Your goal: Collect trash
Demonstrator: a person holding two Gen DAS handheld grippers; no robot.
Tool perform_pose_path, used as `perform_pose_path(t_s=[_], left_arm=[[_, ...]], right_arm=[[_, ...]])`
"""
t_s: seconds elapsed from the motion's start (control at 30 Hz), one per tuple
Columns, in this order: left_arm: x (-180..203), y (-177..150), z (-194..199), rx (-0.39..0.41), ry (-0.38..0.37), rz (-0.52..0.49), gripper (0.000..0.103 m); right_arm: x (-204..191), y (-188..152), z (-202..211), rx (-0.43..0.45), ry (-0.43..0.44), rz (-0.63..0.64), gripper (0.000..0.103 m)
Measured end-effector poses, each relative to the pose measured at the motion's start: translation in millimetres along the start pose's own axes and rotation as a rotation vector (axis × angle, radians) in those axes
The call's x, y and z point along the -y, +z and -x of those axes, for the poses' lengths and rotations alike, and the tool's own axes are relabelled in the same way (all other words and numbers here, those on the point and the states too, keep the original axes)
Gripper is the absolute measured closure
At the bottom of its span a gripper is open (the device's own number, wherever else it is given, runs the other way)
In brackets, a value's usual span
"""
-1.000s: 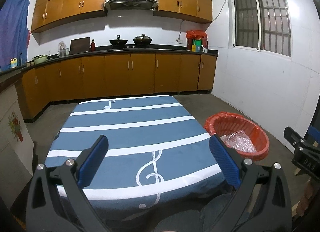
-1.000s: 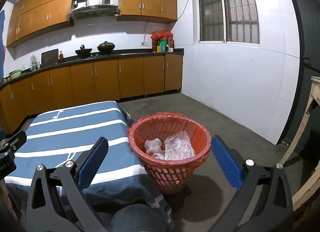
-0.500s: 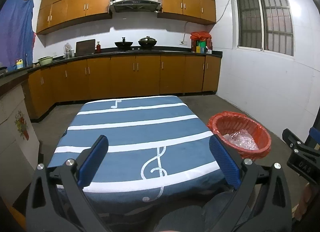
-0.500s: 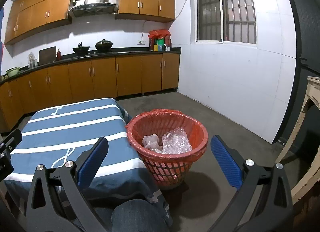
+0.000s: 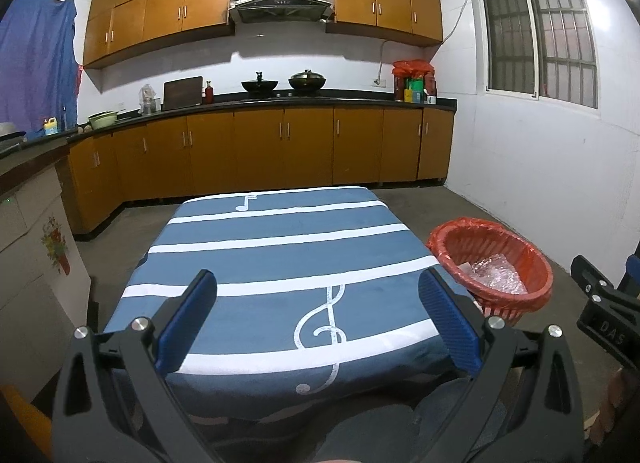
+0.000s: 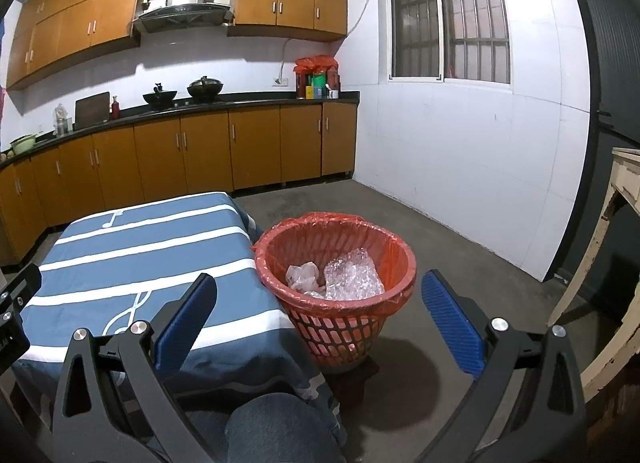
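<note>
A red mesh basket (image 6: 336,263) lined with a red bag stands on the floor by the table's right edge; it also shows in the left wrist view (image 5: 490,267). Inside lie bubble wrap (image 6: 354,273) and a crumpled clear bag (image 6: 302,275). My left gripper (image 5: 320,303) is open and empty above the near part of the table (image 5: 280,247), which has a blue cloth with white stripes. My right gripper (image 6: 318,303) is open and empty, near side of the basket and above it. I see no trash on the cloth.
Wooden kitchen cabinets and a dark counter (image 5: 260,103) run along the far and left walls. A white wall with a barred window (image 6: 448,19) is at the right. A worn cream table (image 6: 608,263) stands at the far right. My knee (image 6: 276,423) shows below.
Both grippers have drawn back and tilted up a little, so table and basket sit lower and farther in view. Both stay open and empty.
</note>
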State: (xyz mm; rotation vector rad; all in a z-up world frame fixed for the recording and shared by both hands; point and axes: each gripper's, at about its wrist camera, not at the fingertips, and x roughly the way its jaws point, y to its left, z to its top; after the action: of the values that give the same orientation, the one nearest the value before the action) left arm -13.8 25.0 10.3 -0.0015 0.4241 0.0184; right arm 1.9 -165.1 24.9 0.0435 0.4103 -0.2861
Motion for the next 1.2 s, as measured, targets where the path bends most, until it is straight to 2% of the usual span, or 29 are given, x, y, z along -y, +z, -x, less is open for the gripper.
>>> perform_pose_path(t_s=[1.2], left_arm=[[6.9,-1.3,-0.5,0.007,-0.029,-0.004,0.004]], right_arm=[[0.4,-1.5,-0.9,-0.008,0.009,-0.009,0.002]])
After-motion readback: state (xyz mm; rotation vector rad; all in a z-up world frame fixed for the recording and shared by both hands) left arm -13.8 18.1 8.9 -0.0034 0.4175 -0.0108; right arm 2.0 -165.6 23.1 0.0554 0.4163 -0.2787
